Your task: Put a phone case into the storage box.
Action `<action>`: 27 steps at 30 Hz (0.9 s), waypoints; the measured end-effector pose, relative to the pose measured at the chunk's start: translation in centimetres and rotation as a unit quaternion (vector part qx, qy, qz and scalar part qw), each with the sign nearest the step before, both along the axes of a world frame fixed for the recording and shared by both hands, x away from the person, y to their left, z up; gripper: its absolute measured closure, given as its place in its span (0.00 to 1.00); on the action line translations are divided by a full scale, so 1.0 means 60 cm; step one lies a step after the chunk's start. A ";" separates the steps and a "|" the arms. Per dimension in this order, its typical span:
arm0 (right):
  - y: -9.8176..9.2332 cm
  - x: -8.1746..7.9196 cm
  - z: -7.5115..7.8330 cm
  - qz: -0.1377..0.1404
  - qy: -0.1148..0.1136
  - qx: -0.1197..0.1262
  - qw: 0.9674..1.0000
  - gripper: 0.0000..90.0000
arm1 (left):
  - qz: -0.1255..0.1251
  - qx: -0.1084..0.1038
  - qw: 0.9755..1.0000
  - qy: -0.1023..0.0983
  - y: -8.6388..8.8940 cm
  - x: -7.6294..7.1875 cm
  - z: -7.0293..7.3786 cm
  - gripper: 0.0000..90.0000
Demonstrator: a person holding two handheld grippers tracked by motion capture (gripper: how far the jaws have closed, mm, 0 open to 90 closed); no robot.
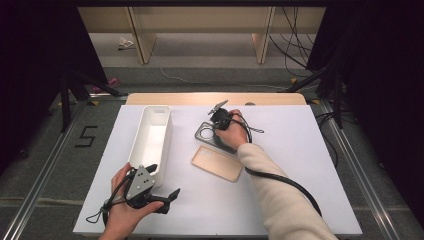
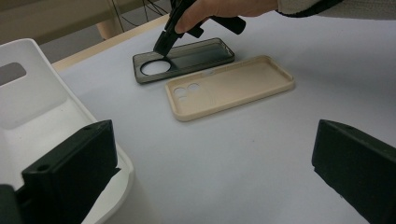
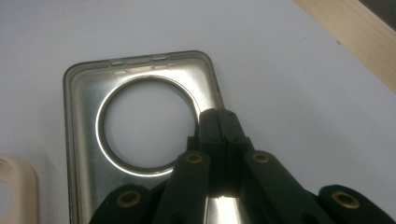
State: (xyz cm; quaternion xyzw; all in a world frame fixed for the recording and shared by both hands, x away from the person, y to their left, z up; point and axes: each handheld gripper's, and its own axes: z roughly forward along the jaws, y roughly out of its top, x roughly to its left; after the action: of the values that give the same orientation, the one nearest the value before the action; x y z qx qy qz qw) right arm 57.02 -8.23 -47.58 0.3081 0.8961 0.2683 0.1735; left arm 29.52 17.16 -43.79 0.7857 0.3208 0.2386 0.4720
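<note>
Landmark: the white bin (image 1: pixel 152 137) at the left of the white table (image 1: pixel 300 165); every place below is given from it.
Grey case: your dark translucent phone case (image 1: pixel 210 134) lies flat, open side up, to the right of the bin, its round camera hole at the end nearer the table's back edge.
Beige case: the beige phone case (image 1: pixel 217 163) lies just beside the grey one, on the side nearer you, also open side up and also right of the bin; the two are close but I cannot tell if they touch.
Right gripper: your right gripper (image 3: pixel 219 123) has its jaws pressed together; the tips sit at the grey case's long wall beside the camera hole, and it looks like they pinch that wall, probably to lift the case toward the bin.
Left gripper: your left gripper (image 2: pixel 215 172) has its jaws spread wide with nothing between them; it rests at the bin's near end, one jaw against the rim, likely to steady the bin.
Case to jaws: the grey case's rim is right at the closed right tips.
</note>
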 end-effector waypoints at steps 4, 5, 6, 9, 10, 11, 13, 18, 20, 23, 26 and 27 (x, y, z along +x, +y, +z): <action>-0.004 0.003 0.000 -0.011 -0.001 0.001 1.000 1.00 | 0.000 -0.001 1.000 0.000 0.001 0.000 0.000 0.00; -0.006 0.004 0.000 -0.013 0.000 0.002 1.000 1.00 | 0.000 0.000 1.000 0.000 0.001 0.000 0.000 0.00; -0.008 0.005 0.000 -0.018 0.001 0.002 1.000 1.00 | 0.000 -0.001 1.000 0.000 0.001 0.000 0.000 0.00; -0.017 0.008 0.001 -0.029 0.003 0.003 1.000 1.00 | 0.000 -0.001 1.000 0.000 0.001 0.000 0.000 0.00; -0.021 0.009 0.001 -0.033 0.004 0.001 0.999 1.00 | 0.000 0.000 1.000 -0.001 0.001 0.000 0.000 0.00; -0.025 0.010 0.002 -0.037 0.002 0.002 0.999 1.00 | -0.001 0.000 1.000 -0.001 0.001 0.000 0.000 0.00; -0.029 0.011 0.002 -0.042 0.001 0.001 0.999 1.00 | 0.000 0.000 1.000 -0.001 0.001 0.000 0.000 0.00; -0.061 0.018 0.005 -0.084 0.010 0.010 0.996 1.00 | 0.000 0.000 1.000 0.000 0.000 -0.001 0.000 0.00; -0.071 0.021 0.006 -0.096 0.012 0.013 0.995 1.00 | 0.000 0.000 1.000 0.000 0.001 -0.001 0.000 0.00; -0.090 0.024 0.008 -0.116 0.013 0.018 0.993 1.00 | 0.000 0.001 1.000 -0.001 0.001 -0.001 -0.001 0.00; -0.108 0.026 0.011 -0.133 0.015 0.022 0.991 1.00 | -0.001 0.001 1.000 -0.001 0.001 -0.001 -0.001 0.00; -0.113 0.026 0.012 -0.135 0.017 0.021 0.990 1.00 | -0.001 0.000 1.000 -0.001 0.000 -0.001 -0.001 0.00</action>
State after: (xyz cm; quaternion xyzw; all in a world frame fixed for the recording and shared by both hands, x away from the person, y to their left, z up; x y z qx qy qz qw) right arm 58.58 -14.99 -46.87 0.4344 0.8431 0.2563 0.1863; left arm 29.45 17.16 -43.83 0.7859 0.3199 0.2391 0.4720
